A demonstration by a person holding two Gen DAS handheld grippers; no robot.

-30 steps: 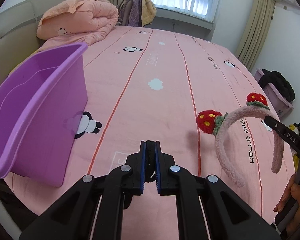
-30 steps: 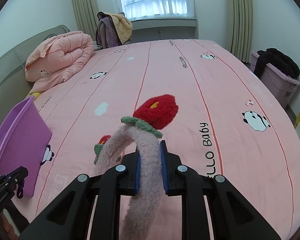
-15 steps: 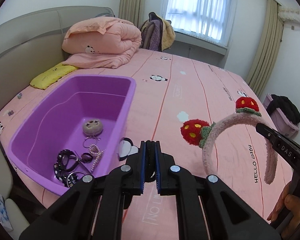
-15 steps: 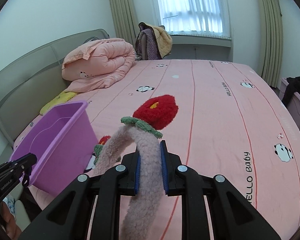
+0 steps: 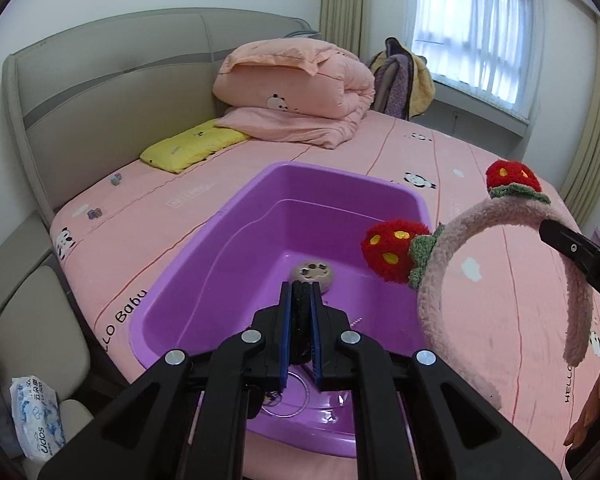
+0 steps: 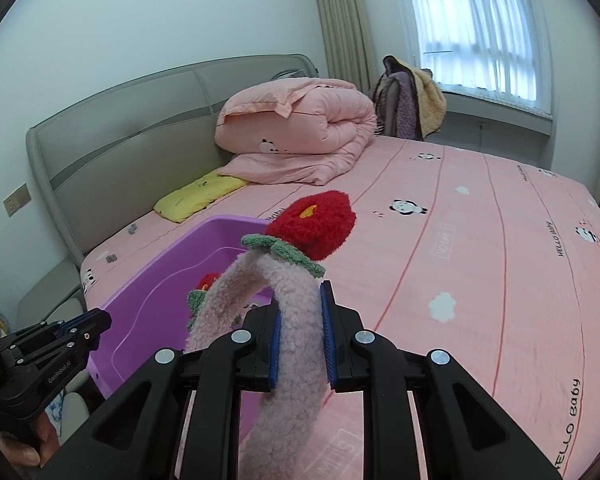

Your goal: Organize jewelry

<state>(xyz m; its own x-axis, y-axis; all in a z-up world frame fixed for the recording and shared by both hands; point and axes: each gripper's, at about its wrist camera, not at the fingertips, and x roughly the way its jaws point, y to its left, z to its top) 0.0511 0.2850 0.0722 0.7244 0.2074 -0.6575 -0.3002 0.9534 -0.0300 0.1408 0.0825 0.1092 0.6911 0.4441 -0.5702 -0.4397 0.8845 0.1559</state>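
Note:
A purple plastic tub [image 5: 260, 216] sits on the pink bed, also in the right wrist view [image 6: 148, 292]. Inside lies a round beige piece [image 5: 313, 273]; other items are hidden behind my fingers. My left gripper [image 5: 300, 322] is shut on a black hair tie [image 5: 299, 312] above the tub. My right gripper [image 6: 300, 336] is shut on a fluffy pink headband with red strawberries [image 6: 296, 320], held in the air at the tub's right side; it also shows in the left wrist view [image 5: 480, 236]. The left gripper also shows in the right wrist view [image 6: 96, 322].
A folded pink duvet [image 5: 296, 80] and a yellow pillow [image 5: 192, 148] lie by the grey headboard [image 5: 100, 92]. A chair with clothes [image 5: 400, 80] stands by the window. A tissue pack [image 5: 36, 416] lies beside the bed at the lower left.
Both grippers have swung left over the tub, which now sits under the left gripper. The headband has come along to the tub's right side. Both grips are unchanged.

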